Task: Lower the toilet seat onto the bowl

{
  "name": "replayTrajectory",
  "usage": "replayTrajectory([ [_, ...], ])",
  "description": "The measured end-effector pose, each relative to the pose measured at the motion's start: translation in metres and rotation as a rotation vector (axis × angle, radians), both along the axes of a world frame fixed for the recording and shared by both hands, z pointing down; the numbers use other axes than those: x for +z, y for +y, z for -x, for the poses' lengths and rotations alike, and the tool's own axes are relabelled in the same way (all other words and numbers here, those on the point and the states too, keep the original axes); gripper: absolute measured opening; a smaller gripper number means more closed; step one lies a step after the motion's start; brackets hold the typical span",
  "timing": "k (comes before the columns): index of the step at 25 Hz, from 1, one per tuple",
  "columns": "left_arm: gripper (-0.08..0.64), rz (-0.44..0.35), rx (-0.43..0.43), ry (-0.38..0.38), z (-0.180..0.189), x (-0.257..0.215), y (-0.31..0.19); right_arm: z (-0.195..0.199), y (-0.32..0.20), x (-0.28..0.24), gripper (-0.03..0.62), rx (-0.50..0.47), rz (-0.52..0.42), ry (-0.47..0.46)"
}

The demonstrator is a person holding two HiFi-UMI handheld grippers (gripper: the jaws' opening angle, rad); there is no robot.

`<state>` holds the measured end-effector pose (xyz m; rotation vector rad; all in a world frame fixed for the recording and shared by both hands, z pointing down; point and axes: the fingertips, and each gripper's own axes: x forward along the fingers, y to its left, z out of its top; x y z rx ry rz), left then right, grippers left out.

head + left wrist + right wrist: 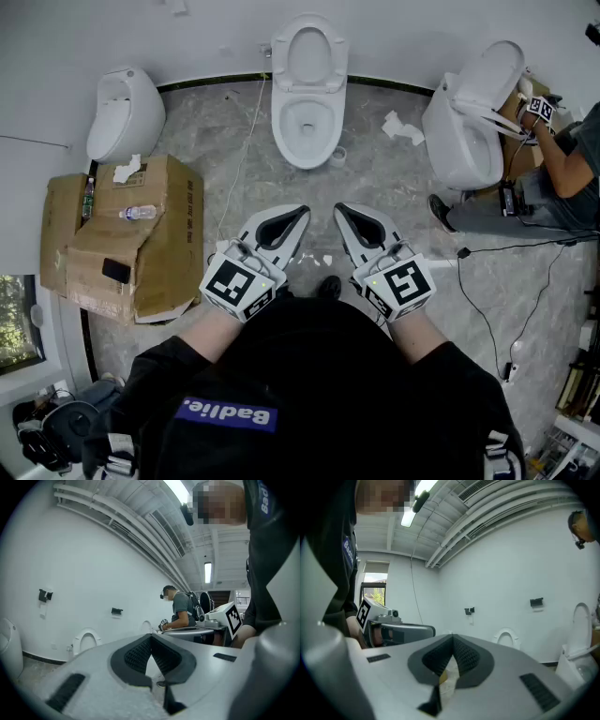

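Two empty tools, left tool point(299, 215) and right tool point(341, 211), jaws pressed together, face the toilet point(307, 131) at 12 o'clock, seat point(309, 49) raised.

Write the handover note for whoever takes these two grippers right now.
Left gripper: shut, holding nothing, low in front of the person's waist.
Right gripper: shut, holding nothing, beside the left one.
Toilet: straight ahead against the wall. Its seat stands upright, off the bowl.
Done: nothing; neither gripper touches the toilet.
Left: step closer, take the seat and lower it onto the bowl.
Mind: another person works at a second toilet on the right, and a cardboard box lies on the left.
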<state>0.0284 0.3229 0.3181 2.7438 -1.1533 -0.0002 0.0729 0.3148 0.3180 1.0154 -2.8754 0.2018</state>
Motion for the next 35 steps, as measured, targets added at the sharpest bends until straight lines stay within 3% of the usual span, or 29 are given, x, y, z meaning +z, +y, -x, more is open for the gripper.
replayTrajectory([
  [22,0.017,-0.011,-0.009,-0.028,-0.020,-0.005,0.005,-0.018,0.004,0.000,0.026,-0.016,0.028,-0.025],
  [35,0.017,-0.011,-0.070,-0.031,-0.040,0.002,0.002,-0.032,-0.004,0.007,0.026,-0.085,0.026,-0.039],
])
